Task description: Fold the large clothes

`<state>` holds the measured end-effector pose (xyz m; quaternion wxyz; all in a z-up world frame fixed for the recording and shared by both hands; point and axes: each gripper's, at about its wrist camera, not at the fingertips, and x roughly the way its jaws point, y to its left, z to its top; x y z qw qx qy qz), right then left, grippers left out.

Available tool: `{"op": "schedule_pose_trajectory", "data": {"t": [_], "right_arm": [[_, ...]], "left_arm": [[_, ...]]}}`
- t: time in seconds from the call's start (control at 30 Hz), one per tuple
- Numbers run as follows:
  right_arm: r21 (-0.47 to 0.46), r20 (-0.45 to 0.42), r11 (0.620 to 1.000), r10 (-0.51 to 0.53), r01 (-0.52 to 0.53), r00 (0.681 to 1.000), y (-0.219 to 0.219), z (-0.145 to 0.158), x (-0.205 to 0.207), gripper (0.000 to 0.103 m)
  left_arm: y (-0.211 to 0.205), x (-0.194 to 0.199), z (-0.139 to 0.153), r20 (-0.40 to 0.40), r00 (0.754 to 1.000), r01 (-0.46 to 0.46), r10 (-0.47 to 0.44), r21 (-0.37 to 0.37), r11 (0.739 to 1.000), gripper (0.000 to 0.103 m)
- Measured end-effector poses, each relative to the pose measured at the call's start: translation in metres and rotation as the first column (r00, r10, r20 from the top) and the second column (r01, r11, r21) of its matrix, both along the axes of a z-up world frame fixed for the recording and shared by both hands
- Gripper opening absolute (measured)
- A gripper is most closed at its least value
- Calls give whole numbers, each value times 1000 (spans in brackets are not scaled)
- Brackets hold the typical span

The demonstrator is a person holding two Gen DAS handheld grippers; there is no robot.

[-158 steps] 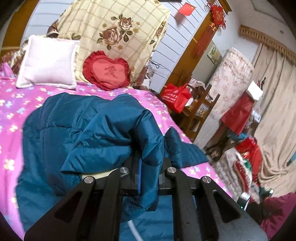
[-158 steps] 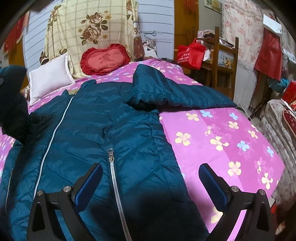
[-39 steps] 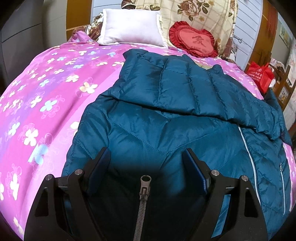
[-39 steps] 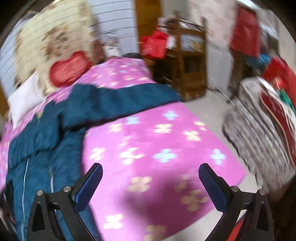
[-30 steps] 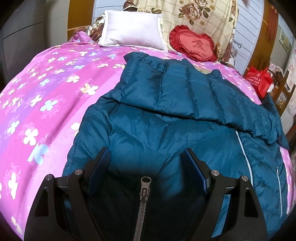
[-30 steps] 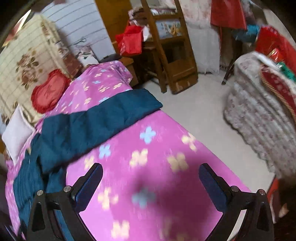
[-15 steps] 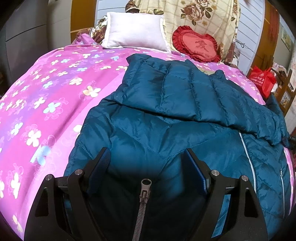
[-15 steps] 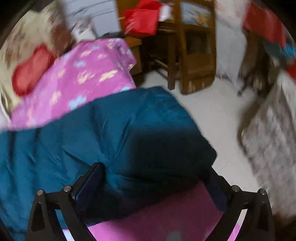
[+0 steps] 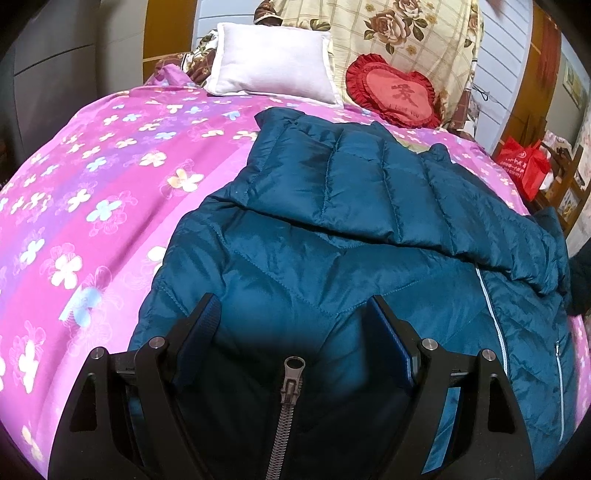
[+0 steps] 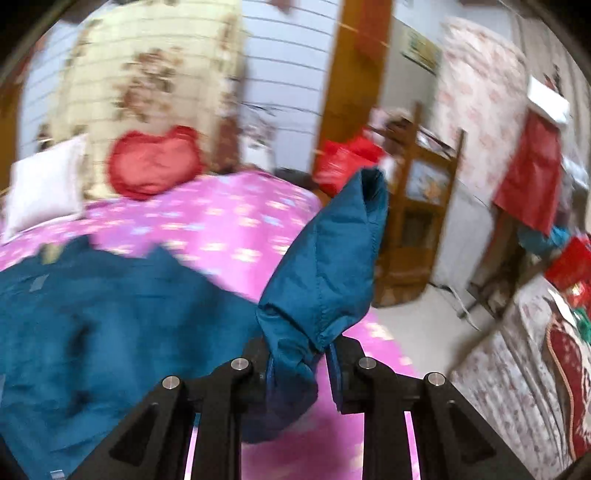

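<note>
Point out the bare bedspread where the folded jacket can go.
Bare bedspread lies left of the jacket, from the white pillow to the near edge. The middle and right are crowded: jacket body, a sleeve folded across, and the other sleeve held up in the right tongs.

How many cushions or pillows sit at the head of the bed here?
2: a white pillow to the left and a red heart-shaped cushion to its right, both leaning against the floral quilt. Others may be hidden behind.
</note>
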<state>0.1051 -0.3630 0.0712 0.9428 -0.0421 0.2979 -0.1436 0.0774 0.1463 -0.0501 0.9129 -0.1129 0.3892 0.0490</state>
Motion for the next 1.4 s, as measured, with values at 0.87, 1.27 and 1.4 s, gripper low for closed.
{"op": "schedule_pose_trajectory", "data": {"t": [0.87, 1.27, 1.4], "right_arm": [[267, 35, 780, 579, -566, 815, 319, -64, -43, 88], [282, -265, 945, 243, -166, 933, 201, -122, -85, 93], [292, -273, 936, 278, -196, 921, 204, -124, -80, 103]], "left_arm": [[22, -7, -1, 10, 999, -35, 37, -126, 991, 81], [-17, 3, 30, 35, 994, 105, -99, -302, 948, 85], [-57, 34, 14, -33, 977, 194, -210, -256, 947, 87]]}}
